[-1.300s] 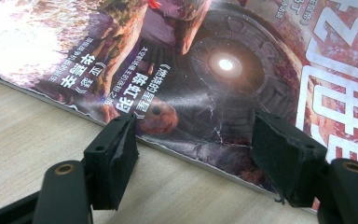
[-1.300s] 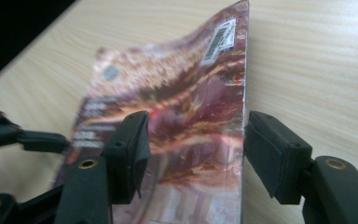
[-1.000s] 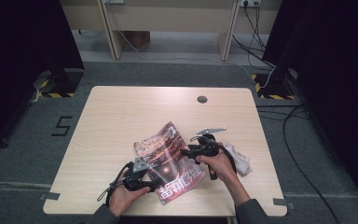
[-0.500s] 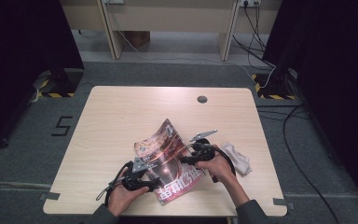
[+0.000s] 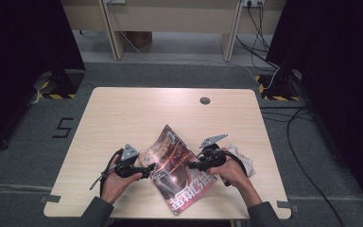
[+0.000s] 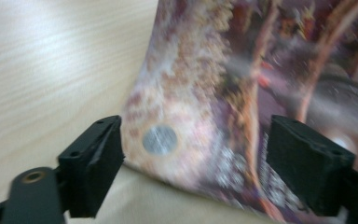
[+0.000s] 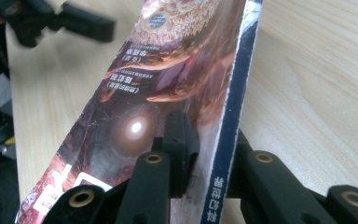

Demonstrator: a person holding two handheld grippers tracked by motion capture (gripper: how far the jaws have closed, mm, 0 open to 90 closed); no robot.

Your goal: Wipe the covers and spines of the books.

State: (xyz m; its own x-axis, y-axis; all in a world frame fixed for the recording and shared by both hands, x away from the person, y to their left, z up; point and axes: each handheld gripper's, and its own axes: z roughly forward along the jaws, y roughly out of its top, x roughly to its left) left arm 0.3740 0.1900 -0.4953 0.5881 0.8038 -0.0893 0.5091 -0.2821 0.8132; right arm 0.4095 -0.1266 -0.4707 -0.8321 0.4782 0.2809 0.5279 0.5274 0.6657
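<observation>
Right gripper view shows our right gripper (image 7: 205, 154) clamping the magazine (image 7: 168, 93) by its spine to tilt it off the table (image 7: 317, 84), while our left gripper (image 6: 193, 158) waits with jaws apart around the cover's edge.

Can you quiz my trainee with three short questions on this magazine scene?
1. True or false: the right claw is clamped on the magazine near its spine.
2. How do the left claw's jaws stand? A) shut on the cover B) open, either side of the magazine's edge C) shut on a cloth
3. What lies on the table just beyond the person's right hand?

Key:
1. True.
2. B.
3. A crumpled white cloth.
</observation>
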